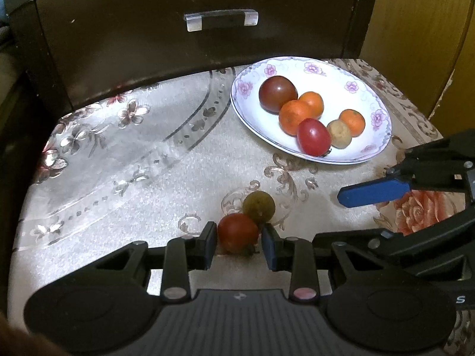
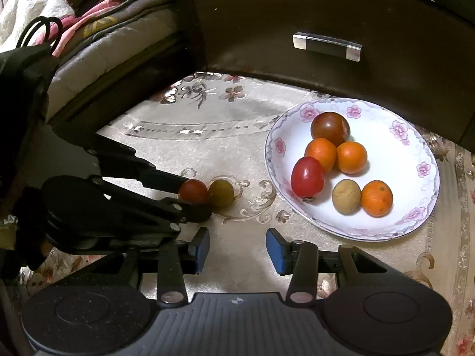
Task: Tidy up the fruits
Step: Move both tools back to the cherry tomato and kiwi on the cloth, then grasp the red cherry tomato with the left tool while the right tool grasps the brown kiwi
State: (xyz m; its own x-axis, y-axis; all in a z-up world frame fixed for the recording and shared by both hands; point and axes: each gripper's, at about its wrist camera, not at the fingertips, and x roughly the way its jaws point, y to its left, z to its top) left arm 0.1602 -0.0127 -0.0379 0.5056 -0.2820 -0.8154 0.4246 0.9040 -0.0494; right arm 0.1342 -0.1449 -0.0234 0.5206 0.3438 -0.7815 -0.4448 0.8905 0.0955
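A small red tomato [image 1: 237, 233] lies on the cloth between the fingers of my left gripper [image 1: 239, 244]; the jaws stand close around it with a small gap each side. A green-brown fruit [image 1: 259, 206] touches it just beyond. Both also show in the right wrist view, the tomato [image 2: 193, 191] and the green-brown fruit [image 2: 221, 192]. A white flowered plate [image 1: 335, 68] holds a dark tomato [image 1: 278, 93], three oranges, a red tomato [image 1: 314, 136] and a tan fruit [image 1: 340, 133]. My right gripper [image 2: 237, 247] is open and empty over bare cloth, left of the plate [image 2: 415, 184].
A dark wooden drawer front with a metal handle [image 1: 221, 20] stands behind the table. The cream floral tablecloth [image 1: 118, 163] covers the surface. Bedding [image 2: 89, 29] lies at the far left in the right wrist view. A yellow wall [image 1: 421, 29] is at the right.
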